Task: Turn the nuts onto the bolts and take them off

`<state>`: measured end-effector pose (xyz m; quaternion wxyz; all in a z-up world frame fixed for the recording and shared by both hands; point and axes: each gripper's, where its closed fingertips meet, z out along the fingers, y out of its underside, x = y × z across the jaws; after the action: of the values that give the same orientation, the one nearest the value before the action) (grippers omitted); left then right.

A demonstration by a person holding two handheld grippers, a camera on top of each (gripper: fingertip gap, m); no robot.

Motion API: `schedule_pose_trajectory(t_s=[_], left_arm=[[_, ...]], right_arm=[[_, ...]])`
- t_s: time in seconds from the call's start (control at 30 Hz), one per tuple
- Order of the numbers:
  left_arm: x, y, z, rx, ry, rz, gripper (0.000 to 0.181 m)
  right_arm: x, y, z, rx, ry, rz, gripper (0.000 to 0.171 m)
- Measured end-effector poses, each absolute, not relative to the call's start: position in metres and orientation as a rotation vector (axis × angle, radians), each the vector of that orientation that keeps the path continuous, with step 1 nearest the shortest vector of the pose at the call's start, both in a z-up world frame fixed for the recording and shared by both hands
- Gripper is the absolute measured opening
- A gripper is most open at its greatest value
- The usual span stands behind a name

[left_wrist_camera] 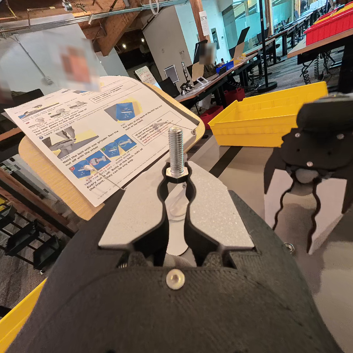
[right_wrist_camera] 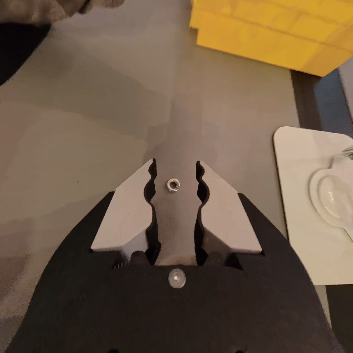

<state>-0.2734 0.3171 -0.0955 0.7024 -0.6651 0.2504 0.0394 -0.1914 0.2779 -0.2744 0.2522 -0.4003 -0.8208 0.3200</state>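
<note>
left gripper clamped, right gripper spread

A silver threaded bolt stands upright, its hex head clamped between the tips of the left tool, the bare shank pointing up with no nut on it. A small silver hex nut lies flat on the grey worktop, hole upward, between the spread fingers of the right tool, touching neither.

bolt: shiny threaded metal | nut: bright metal | bin: seemingly smooth plastic
</note>
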Motion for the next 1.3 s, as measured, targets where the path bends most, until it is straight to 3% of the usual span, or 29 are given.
schedule_pose_trajectory(t_s=[0.03,0.5,0.63,1.17,1.3], left_arm=[[-0.274,0.317,-0.095,-1.480,0.555,0.085,0.015],[-0.272,0.316,-0.096,-1.478,0.562,0.062,0.015],[-0.271,0.316,-0.096,-1.480,0.568,0.063,0.015],[-0.271,0.318,-0.098,-1.486,0.566,0.060,0.015],[-0.268,0.319,-0.098,-1.485,0.573,0.056,0.015]], right_arm=[[-0.191,0.276,-0.282,-1.093,-2.270,0.834,0.039],[-0.182,0.291,-0.317,-1.196,-2.371,0.680,0.031],[-0.183,0.287,-0.318,-1.215,-2.373,0.725,0.017],[-0.181,0.290,-0.319,-1.462,-2.368,0.666,0.038],[-0.182,0.293,-0.319,-1.480,-2.360,0.625,0.016]])
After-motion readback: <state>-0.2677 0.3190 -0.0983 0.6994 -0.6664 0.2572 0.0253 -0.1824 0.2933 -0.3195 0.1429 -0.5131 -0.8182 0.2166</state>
